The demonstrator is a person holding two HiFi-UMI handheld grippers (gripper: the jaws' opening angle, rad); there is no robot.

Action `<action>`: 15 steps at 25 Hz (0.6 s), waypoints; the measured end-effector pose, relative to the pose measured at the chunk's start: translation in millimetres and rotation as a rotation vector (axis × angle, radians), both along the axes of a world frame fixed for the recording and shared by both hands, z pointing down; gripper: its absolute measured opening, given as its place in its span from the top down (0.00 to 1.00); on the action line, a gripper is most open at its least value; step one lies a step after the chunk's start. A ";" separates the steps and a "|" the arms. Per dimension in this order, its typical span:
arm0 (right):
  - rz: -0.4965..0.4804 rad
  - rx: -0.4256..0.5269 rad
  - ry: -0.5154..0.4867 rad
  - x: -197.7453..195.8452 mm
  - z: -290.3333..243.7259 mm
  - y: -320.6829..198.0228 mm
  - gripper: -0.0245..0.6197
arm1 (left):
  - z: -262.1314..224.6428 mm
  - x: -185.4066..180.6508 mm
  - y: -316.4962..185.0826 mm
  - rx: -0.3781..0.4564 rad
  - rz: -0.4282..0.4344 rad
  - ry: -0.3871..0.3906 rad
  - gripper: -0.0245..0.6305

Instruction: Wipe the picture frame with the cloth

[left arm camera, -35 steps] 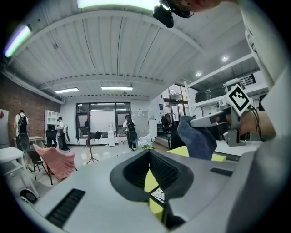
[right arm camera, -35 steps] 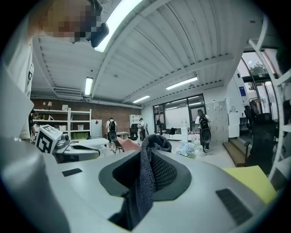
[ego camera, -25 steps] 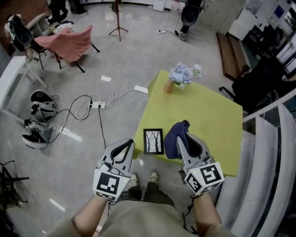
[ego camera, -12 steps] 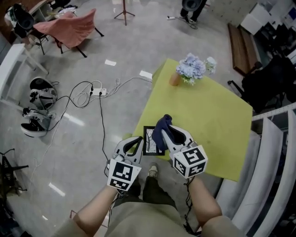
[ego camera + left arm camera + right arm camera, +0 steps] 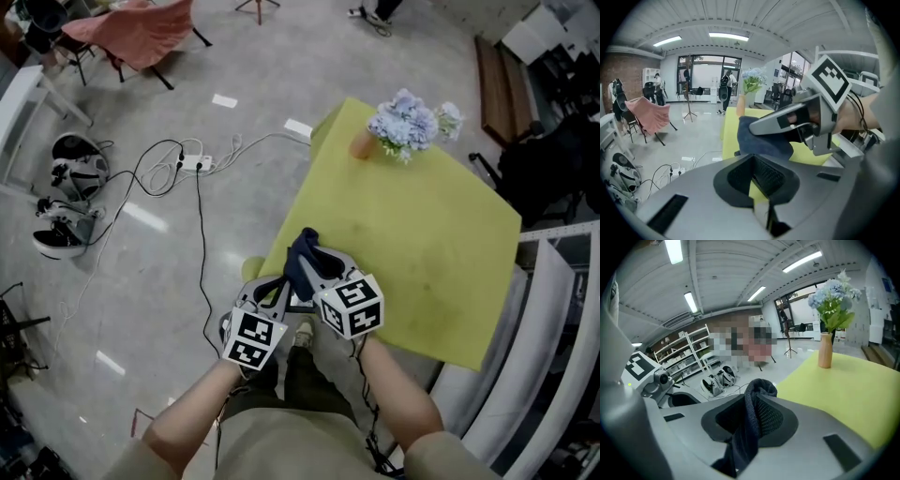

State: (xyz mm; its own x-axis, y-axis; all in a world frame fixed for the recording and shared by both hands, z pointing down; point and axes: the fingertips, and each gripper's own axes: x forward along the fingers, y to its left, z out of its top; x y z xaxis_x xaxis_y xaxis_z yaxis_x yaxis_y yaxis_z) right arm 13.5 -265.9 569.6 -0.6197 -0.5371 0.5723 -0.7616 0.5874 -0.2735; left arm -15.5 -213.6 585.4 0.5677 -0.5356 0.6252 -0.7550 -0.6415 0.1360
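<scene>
at the near corner of the yellow bench (image 5: pixel 422 234), both tools work side by side, almost touching. the right tool (image 5: pixel 757 416) is clenched on the dark blue cloth (image 5: pixel 757 394). the fabric fills the recess between its jaws, bulges out past the tips and trails back along the seam toward the camera. from the head view the cloth bunches up at the tip of this tool, over the bench edge.

the left tool (image 5: pixel 757 180) has its jaws drawn together, with nothing identifiable between them. only a sliver of yellow bench shows through the recess. its tip lies just beside the cloth, at the bench edge.

the picture frame (image 5: pixel 297 302) lies under the two tools and is almost wholly covered. only a small pale patch shows between them, so whether the cloth is in contact with it cannot be confirmed.

at the far corner of the bench, well apart from the tools, a vase (image 5: pixel 361 142) with pale blue flowers (image 5: pixel 405 120) stands upright. beside the bench, on the floor (image 5: pixel 141 281), lie cables and a power strip (image 5: pixel 192 161).
</scene>
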 end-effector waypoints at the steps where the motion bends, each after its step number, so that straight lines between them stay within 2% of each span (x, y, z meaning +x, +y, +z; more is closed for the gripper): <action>1: -0.014 -0.005 0.017 -2.8 7.1 -0.4 0.84 | 7.5 0.7 1.4 -0.013 0.003 -0.005 0.95; 6: -0.066 -0.004 0.073 -14.1 32.7 -6.8 0.83 | 38.8 3.5 11.5 -0.089 0.002 -0.024 0.95; 11: -0.133 0.029 0.141 -21.8 42.5 -12.2 0.83 | 50.2 0.6 13.5 -0.100 -0.020 -0.023 0.95; 15: -0.147 0.034 0.208 -7.2 46.4 -12.6 0.83 | 50.1 2.6 12.9 -0.102 -0.025 -0.009 0.95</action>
State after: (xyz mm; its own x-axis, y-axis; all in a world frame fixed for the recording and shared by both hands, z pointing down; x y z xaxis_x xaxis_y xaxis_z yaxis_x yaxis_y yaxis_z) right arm 6.3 -278.5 616.0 -0.5633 -0.4708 0.6790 -0.7050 0.7024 -0.0978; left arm -12.9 -200.7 635.4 0.5489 -0.4831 0.6822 -0.7722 -0.6055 0.1925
